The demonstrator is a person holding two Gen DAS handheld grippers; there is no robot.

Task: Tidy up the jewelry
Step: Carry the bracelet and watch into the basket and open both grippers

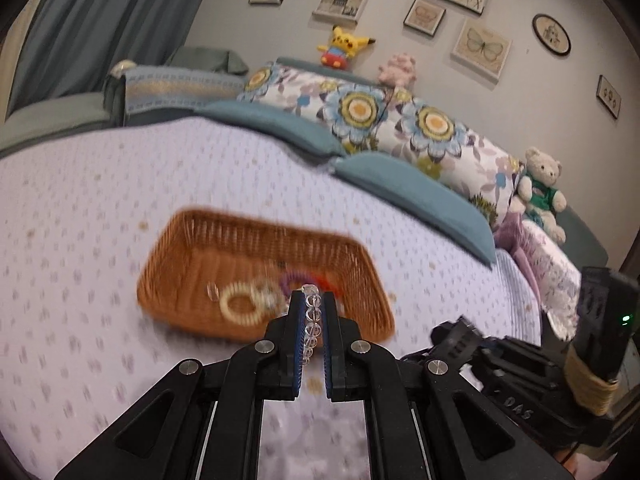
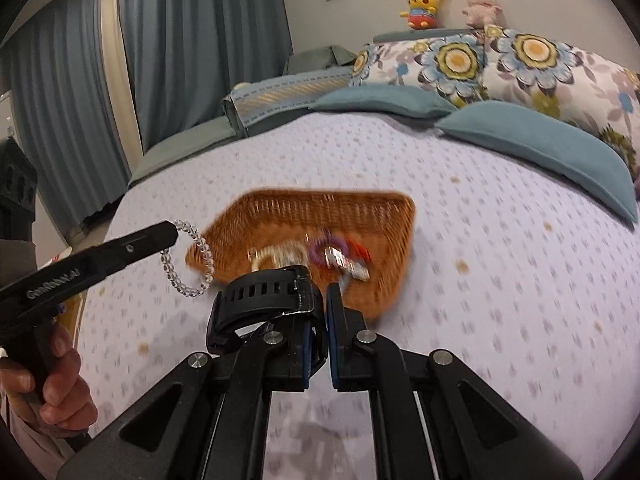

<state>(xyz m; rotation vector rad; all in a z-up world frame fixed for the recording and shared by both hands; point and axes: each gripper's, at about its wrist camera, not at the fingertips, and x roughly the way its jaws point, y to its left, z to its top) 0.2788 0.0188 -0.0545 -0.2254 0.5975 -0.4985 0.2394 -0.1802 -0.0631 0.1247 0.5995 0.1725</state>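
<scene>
Two loads up. Left gripper pinches clear bead bracelet; right gripper nips black watch. Both short of basket; I judge either could slip onto bedspread.

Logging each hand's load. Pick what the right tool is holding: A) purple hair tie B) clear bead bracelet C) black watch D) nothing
C: the right tool is clamped on the black watch, strap looping left; the clear bead bracelet hangs from the left tool.
</scene>
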